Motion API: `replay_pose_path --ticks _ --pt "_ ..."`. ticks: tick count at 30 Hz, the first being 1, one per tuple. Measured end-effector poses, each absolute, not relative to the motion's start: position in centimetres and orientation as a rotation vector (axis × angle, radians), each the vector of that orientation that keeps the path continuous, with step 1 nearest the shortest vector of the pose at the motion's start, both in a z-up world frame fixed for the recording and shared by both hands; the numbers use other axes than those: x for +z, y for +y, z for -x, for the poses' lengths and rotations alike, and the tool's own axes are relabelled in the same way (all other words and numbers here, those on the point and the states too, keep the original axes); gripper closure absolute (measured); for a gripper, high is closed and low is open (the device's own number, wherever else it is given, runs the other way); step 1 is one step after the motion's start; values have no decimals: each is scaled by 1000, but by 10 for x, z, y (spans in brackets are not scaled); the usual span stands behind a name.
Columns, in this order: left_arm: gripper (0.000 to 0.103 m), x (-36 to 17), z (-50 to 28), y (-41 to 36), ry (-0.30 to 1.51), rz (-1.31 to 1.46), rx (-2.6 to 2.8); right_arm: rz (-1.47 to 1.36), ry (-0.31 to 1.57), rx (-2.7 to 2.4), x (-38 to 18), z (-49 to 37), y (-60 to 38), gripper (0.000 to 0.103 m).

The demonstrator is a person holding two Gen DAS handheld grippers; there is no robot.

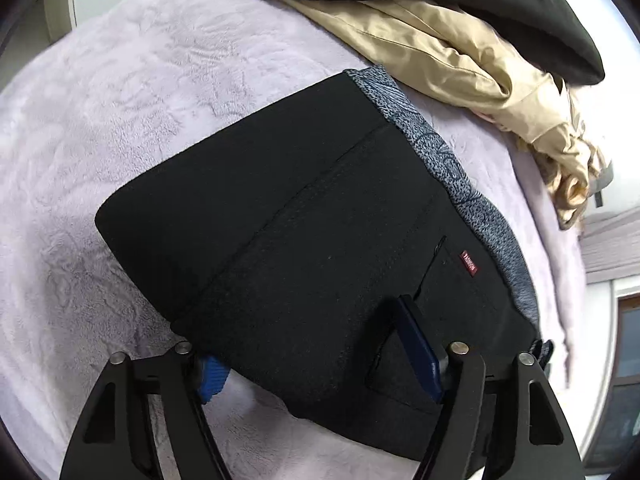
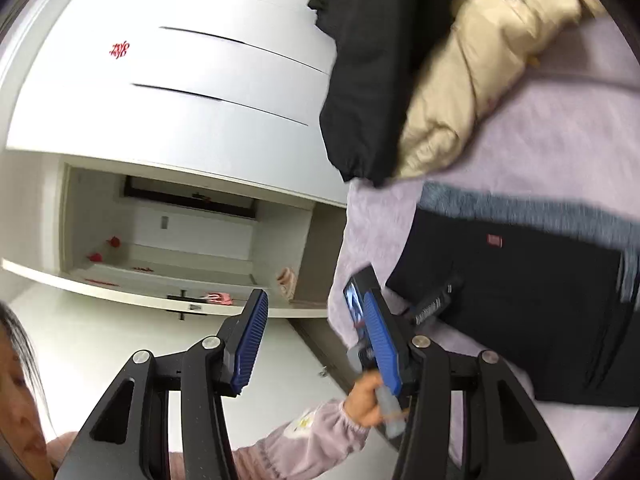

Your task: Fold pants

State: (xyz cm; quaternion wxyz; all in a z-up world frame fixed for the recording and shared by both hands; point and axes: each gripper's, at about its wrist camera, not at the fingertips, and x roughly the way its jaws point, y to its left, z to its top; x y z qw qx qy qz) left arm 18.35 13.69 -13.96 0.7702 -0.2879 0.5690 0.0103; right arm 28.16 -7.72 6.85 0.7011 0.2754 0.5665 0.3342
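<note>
Small red tag (image 1: 468, 263) on black pants (image 1: 304, 216): white lettering, probably "FASHION". Other markings unreadable.

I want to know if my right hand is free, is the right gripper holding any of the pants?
No, the right gripper is open in the air, with nothing between its blue pads, beside the black pants.

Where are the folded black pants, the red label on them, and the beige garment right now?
Folded black pants (image 1: 304, 216), left wrist view, on the flat top panel.
Red label (image 1: 468, 263), left wrist view, on the tag's centre near the waistband.
Beige garment (image 1: 452, 56), left wrist view, on its crumpled middle.
</note>
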Motion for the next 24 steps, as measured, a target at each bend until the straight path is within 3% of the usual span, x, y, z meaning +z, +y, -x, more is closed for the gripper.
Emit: replay_pose_path --ticks 2,10,13,24 --pt "41 -138 -180 136 1217 614 33 -449 1290 676 70 -297 -59 18" --pt "46 -129 -172 129 1173 515 61 27 1615 531 -21 -344 27 18" --pt "51 -119 -171 110 1134 373 84 136 1686 556 -52 -353 61 18" --pt "51 -103 -166 69 1043 49 135 496 1935 601 -147 -353 174 18"
